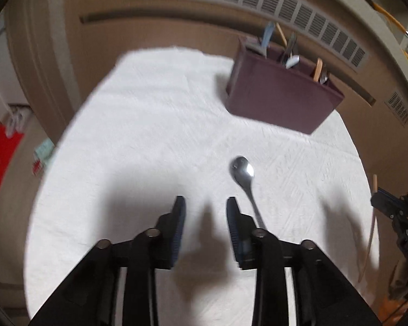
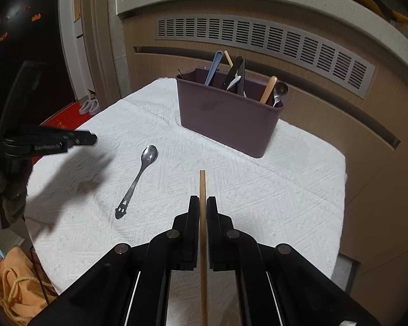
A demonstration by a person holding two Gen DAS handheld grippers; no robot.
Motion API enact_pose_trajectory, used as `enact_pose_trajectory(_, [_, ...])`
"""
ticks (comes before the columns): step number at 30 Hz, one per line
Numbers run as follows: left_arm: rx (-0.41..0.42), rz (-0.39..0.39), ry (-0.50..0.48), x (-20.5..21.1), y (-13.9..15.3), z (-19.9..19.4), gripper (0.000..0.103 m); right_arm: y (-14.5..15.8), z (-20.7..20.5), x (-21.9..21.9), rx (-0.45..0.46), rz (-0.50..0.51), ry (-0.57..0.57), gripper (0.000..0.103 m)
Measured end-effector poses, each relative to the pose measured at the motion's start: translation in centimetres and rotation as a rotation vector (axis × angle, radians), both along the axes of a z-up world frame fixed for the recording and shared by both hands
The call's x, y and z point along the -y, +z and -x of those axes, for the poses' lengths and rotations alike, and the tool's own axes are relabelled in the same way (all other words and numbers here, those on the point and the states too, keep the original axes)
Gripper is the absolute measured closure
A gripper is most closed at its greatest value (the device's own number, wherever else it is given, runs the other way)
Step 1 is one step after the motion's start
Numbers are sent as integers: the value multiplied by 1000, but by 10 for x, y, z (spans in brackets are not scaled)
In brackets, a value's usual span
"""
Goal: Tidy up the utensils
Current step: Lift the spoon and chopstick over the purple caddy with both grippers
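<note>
Maroon caddy [image 2: 225, 119], silver spoon [image 2: 138, 179], tan chopstick [image 2: 203, 217], white diamond-textured cloth [image 2: 272, 198]

Left hand-held gripper [image 1: 205, 202] parted and empty; right hand-held gripper [image 2: 203, 202] clamped tight.

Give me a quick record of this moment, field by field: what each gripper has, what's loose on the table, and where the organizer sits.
left gripper: open, empty
right gripper: shut on wooden chopstick
loose item: metal spoon flat on white cloth
organizer: purple caddy at the far side, holding upright utensils
spoon position: just ahead of the left gripper, untouched
</note>
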State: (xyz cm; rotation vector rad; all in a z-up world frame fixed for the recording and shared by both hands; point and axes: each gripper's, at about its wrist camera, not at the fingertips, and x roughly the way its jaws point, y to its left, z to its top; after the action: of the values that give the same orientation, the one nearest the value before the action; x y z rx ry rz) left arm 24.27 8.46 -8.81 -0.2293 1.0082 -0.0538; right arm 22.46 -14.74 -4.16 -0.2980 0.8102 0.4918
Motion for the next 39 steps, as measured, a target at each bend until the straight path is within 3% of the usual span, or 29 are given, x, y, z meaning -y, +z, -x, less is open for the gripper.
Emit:
enact_pose_trajectory(2, [-24,18,-25,13,-9,-14,59,-6,-8,-1,-21,-9,-9,99])
enact_pose_trajectory(4, [-42,-12,-25,29,-18,-31,49,-9,-13,0,-32,-17,-16,99])
enact_pose_trajectory(7, [-74,-82,18,46,-31,-53,49,-9,-16,3,-34,-23,-27,99])
enact_pose_trajectory(9, [-55,-151,35,55,-32,-60,49,-7,-15,6,-27,-30,-31,99])
enact_pose_trajectory(12, [-31,-189,32,64,-35,-61,49,-6,-13,8,-19,-38,-37,99])
enact_pose_trajectory(14, [5,-207,19,67,-36,-58,56,-6,-12,9,-20,-46,-43,99])
enact_pose_trajectory(15, [30,-216,6,69,-36,-54,73,-7,-13,10,-21,-51,-48,99])
enact_pose_trajectory(18, [70,-215,-6,68,-34,-37,74,-8,-11,12,-28,-67,-62,99])
enact_pose_trajectory(23, [188,-186,-24,62,-13,5,74,0,1,14,-9,-79,-75,99])
enact_pose_trajectory(29, [390,-250,-57,68,32,70,74,20,30,17,70,-84,-90,99])
enact_pose_trajectory(39, [570,-215,-95,69,97,113,74,67,71,15,219,-104,-92,99])
